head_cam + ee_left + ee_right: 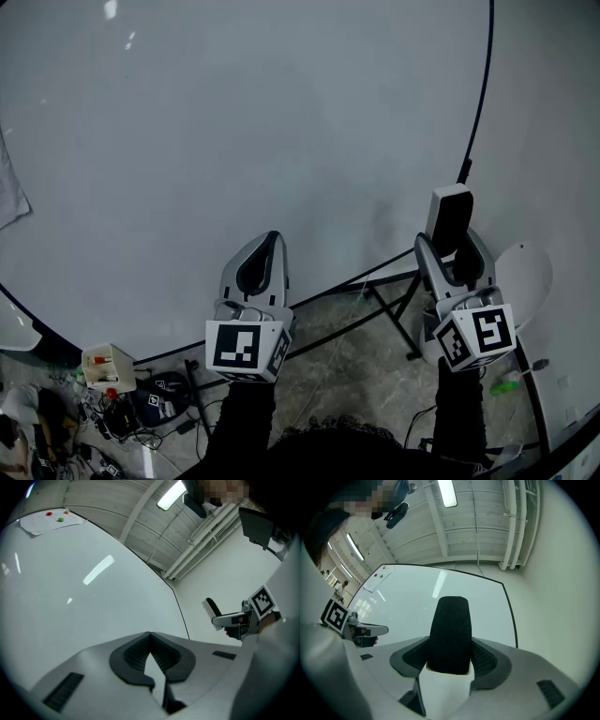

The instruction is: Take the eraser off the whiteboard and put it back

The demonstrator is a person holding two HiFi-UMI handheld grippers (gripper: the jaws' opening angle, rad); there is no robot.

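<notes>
My right gripper [452, 246] is shut on the eraser [449, 217], a white block with a black felt face, near the whiteboard's [234, 122] lower right edge. In the right gripper view the eraser [450, 637] stands upright between the jaws, felt side toward the camera, in front of the whiteboard [417, 602]. My left gripper [259, 255] is shut with nothing in it, its tips together in front of the board. In the left gripper view the left gripper [150, 635] has its pads touching, and the right gripper [220, 616] with the eraser shows at the right.
The whiteboard's black frame [483, 84] runs down the right side. Below it are the stand's legs [394, 309], cables and a power strip [108, 366] on the floor. A sheet with magnets [51, 520] hangs at the board's top left.
</notes>
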